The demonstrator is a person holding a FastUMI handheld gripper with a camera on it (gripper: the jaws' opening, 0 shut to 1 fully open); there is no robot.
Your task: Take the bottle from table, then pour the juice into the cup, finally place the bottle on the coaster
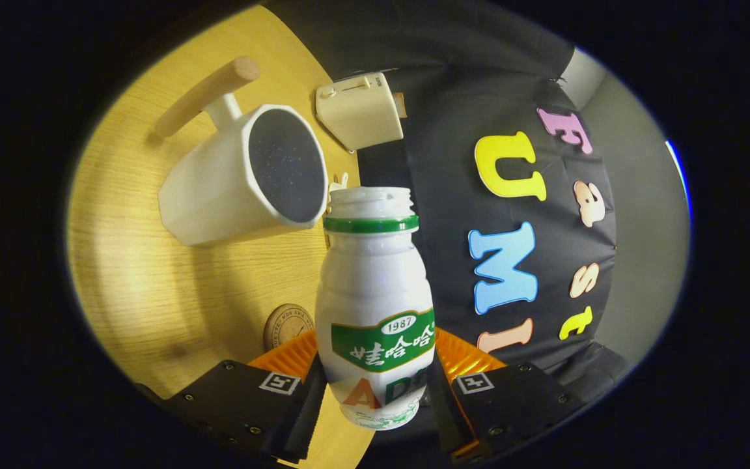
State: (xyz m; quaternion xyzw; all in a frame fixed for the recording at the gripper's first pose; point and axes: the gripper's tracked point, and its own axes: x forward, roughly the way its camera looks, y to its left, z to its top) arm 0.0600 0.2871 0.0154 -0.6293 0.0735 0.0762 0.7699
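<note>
2 fingers (375,384) pinching uncapped bottle (375,299), mouth beside cup (245,176) rim, coaster (286,324) on table (134,273) behind

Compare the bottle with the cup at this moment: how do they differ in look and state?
The bottle sits clamped between the tool's orange fingers; the cup stands free on the wooden table, just beyond. The bottle carries a green neck ring and green label; the cup is plain white with a wooden handle. The bottle's mouth is narrow, the cup's wide with a dark inside. Both are white and uncapped.
</note>
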